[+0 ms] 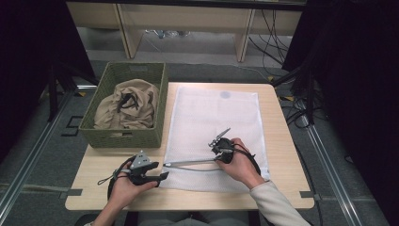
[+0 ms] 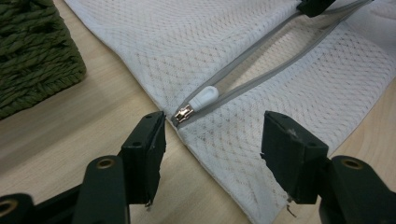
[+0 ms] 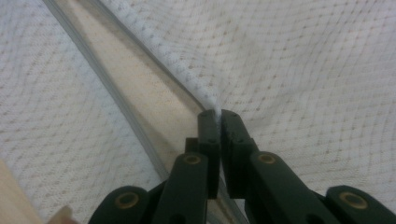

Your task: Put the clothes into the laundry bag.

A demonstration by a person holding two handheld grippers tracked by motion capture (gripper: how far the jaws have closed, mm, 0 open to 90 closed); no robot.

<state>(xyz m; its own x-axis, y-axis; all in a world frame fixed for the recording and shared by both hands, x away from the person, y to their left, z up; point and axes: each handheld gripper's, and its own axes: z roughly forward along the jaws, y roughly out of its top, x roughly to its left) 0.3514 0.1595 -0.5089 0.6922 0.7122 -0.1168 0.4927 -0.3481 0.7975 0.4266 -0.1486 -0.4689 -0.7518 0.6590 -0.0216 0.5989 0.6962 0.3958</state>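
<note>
Tabletop: white mesh bag (image 1: 214, 136), unzipped

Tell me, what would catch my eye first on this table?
Probably the big white mesh laundry bag lying flat across the middle of the table, its grey zipper open along the near edge. The right gripper pinches the mesh at that opening, while the left gripper sits open at the bag's corner by the zipper pull. To the left stands a green woven basket holding crumpled beige clothing.
</note>
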